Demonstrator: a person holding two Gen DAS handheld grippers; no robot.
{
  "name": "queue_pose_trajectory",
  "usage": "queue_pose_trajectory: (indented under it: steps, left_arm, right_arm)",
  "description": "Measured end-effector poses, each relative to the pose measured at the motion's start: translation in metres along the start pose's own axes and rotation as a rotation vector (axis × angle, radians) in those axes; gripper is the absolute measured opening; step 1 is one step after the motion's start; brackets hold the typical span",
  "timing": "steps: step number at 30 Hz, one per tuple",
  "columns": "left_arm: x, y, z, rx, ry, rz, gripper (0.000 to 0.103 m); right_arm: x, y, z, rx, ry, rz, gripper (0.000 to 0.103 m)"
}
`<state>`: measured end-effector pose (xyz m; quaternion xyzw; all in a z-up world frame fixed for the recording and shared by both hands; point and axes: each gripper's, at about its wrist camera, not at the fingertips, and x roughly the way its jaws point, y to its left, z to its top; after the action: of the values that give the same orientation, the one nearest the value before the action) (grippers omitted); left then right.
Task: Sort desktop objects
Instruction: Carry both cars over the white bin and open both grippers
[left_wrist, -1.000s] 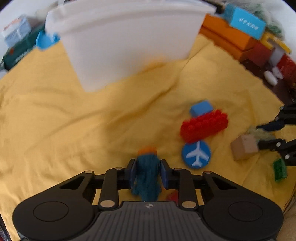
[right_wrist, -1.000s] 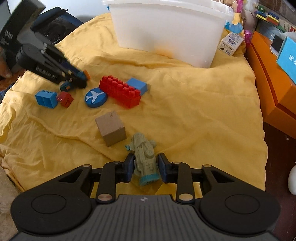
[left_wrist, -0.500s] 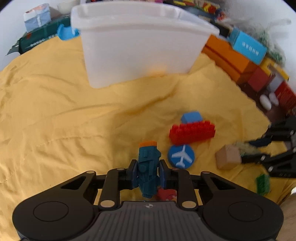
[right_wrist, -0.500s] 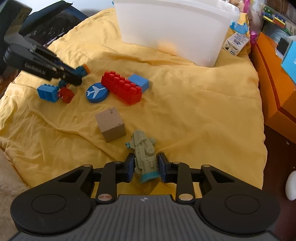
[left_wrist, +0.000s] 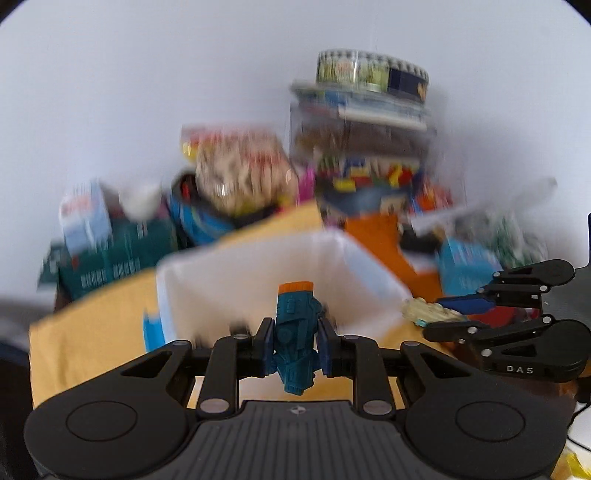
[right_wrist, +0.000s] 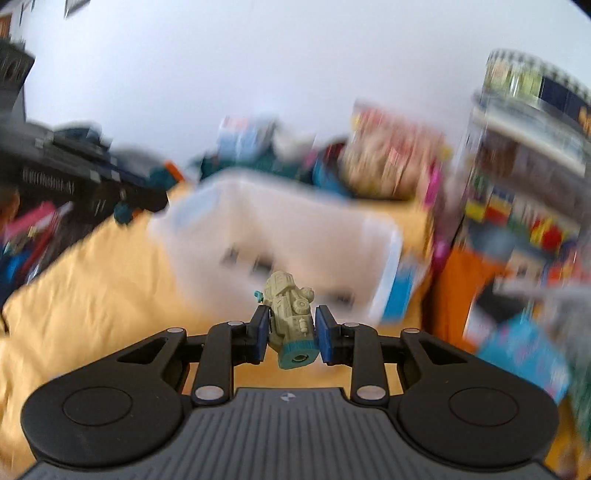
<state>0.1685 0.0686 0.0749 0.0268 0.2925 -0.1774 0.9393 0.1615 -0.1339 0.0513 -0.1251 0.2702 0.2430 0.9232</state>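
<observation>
Two toys up and carried toward the white bin (left_wrist: 258, 273) — left claw (left_wrist: 294, 345) clamped on blue figure (left_wrist: 297, 332), right claw (right_wrist: 291, 332) on pale-green one (right_wrist: 290, 314) — next, over the rim, then release.

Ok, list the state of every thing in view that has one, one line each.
Left hand-held gripper: shut on the blue toy, lifted off the cloth.
Blue toy: clamped between the pads, orange end up.
Right hand-held gripper: shut on the green toy, lifted.
Green toy: clamped, teal end toward the camera.
White bin: open, no lid, standing on the yellow cloth.
</observation>
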Motion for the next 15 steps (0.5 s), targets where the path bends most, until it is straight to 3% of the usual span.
queue_pose_trajectory:
  steps: [3, 6, 12, 15]
  left_arm:
    - [0.02, 0.006, 0.025, -0.008, -0.03, 0.015, 0.027]
    - [0.051, 0.011, 0.034, -0.002, -0.01, 0.068, 0.027]
    - [0.111, 0.02, 0.006, -0.008, 0.16, 0.121, 0.03]
    - [0.101, 0.02, -0.006, -0.023, 0.155, 0.085, 0.04]
  right_arm:
    - [0.021, -0.003, 0.024, 0.036, -0.05, -0.024, 0.03]
    - [0.051, 0.001, 0.033, 0.065, -0.039, -0.036, 0.03]
    - [0.097, -0.004, 0.015, 0.106, 0.072, -0.006, 0.033]
    - [0.086, -0.008, 0.004, 0.127, 0.043, 0.028, 0.035]
